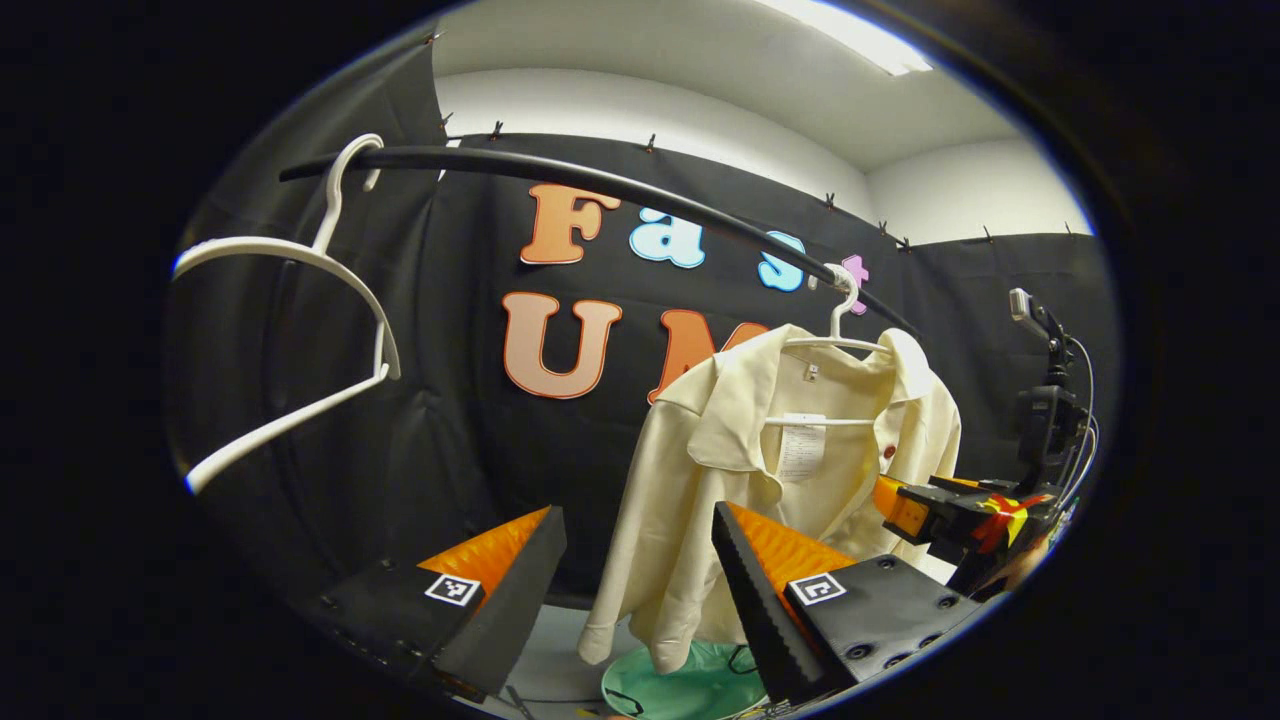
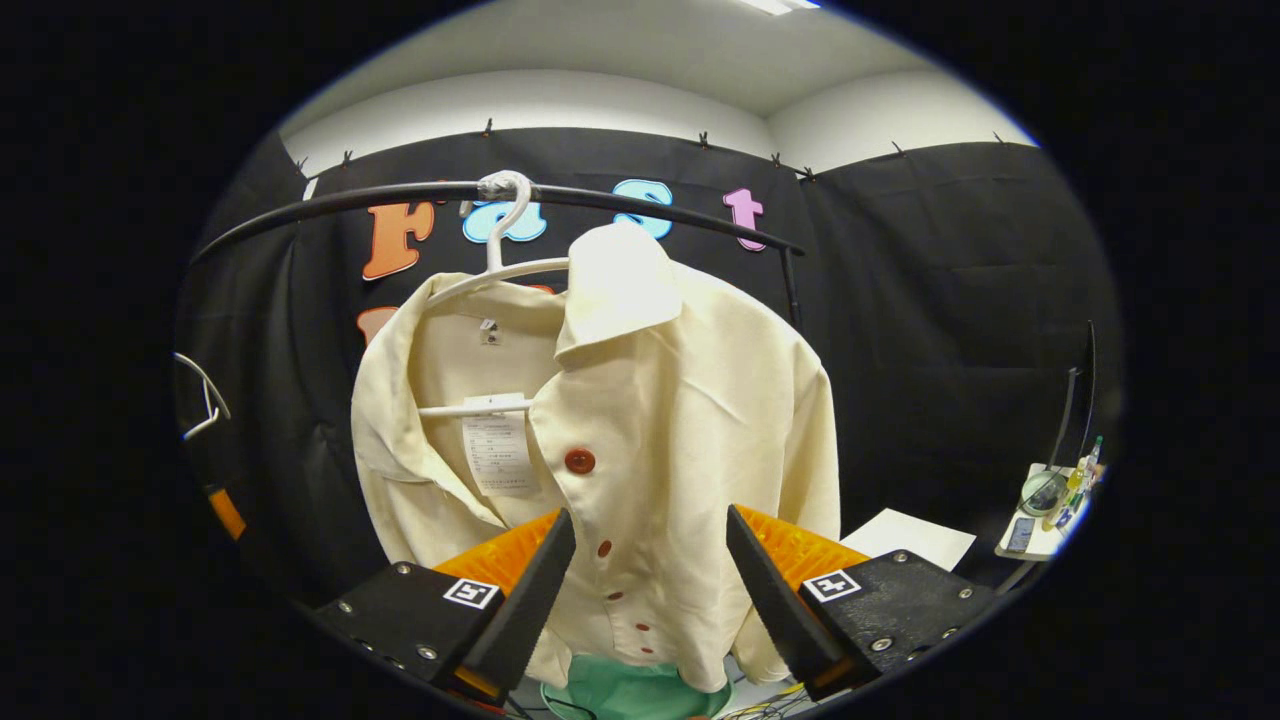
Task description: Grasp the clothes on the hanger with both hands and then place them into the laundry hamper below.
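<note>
In the right gripper view, the right gripper (image 2: 640, 590) is spread wide and holds nothing, with the cream shirt (image 2: 640, 420) hanging just beyond its tips and squarely ahead, its buttoned front framed between the two fingers. In the left gripper view, the left gripper (image 1: 630, 585) is likewise spread and empty, but the shirt (image 1: 760, 450) hangs a little farther off and toward its right finger, so this side would probably close on air or only on the drooping sleeve unless it shifts across first. Below the fingers and under the shirt's hem lies the green laundry hamper (image 2: 625, 690), of which little more than an edge is visible. Beyond the cloth, the white hanger (image 2: 500, 270) hooks over the black rail (image 2: 350, 200). The likely trouble is there: the shirt is buttoned low down, so a straight downward pull could drag the hanger along or snag the collar on it. A one-sided grip would let the other shoulder slide and the garment could fall outside the hamper. An empty hanger (image 1: 300, 330) hangs up and to the left of the left gripper, well apart from the shirt and no obstacle.
</note>
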Tool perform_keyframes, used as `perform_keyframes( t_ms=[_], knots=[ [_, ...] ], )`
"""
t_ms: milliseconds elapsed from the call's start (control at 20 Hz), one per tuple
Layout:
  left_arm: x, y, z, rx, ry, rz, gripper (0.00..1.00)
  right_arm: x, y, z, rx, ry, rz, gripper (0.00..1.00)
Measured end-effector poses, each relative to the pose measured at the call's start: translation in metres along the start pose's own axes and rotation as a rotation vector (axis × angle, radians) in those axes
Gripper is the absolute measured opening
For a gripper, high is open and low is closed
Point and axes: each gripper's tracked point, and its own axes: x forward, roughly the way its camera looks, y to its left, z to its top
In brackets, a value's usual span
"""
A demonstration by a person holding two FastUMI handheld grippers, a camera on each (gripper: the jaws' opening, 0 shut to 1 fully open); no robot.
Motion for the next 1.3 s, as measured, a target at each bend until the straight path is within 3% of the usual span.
perform_keyframes(
  t_ms=[50,300,500,600,700,750,800,950,1000,1050,1300],
  knots=[
    [0.001,0.002,0.001,0.002,0.001,0.006,1.00,0.006,-0.001,-0.001,0.002,-0.001,-0.012,0.94],
    [0.000,0.012,0.001,0.004,-0.001,0.032,0.96,0.047,-0.013,-0.014,-0.008,0.028,-0.061,0.95],
    [-0.002,0.016,-0.002,0.010,0.010,0.044,0.96,0.063,-0.020,-0.016,0.022,0.033,-0.049,0.94],
    [-0.001,0.018,-0.006,0.005,0.019,0.047,0.96,0.068,-0.022,-0.013,0.022,0.027,-0.029,0.81],
    [0.004,0.017,-0.010,-0.001,0.026,0.047,0.96,0.070,-0.026,-0.013,0.021,0.025,-0.010,0.63],
    [0.006,0.015,-0.011,-0.003,0.030,0.045,0.96,0.072,-0.026,-0.012,0.024,0.022,0.001,0.45],
    [0.009,0.014,-0.013,-0.005,0.033,0.041,0.92,0.072,-0.026,-0.011,0.027,0.019,0.013,0.43],
    [0.015,0.003,-0.017,-0.007,0.043,0.029,0.96,0.067,-0.028,-0.011,0.028,0.022,0.042,0.13],
    [0.018,-0.001,-0.018,-0.003,0.044,0.023,0.92,0.064,-0.028,-0.011,0.027,0.022,0.058,0.10],
    [0.022,-0.005,-0.019,0.001,0.045,0.017,0.96,0.061,-0.027,-0.010,0.024,0.021,0.074,0.06],
    [0.047,-0.034,-0.021,0.015,0.047,-0.029,0.96,0.043,-0.026,-0.009,0.019,0.024,0.134,0.03]
  ],
)
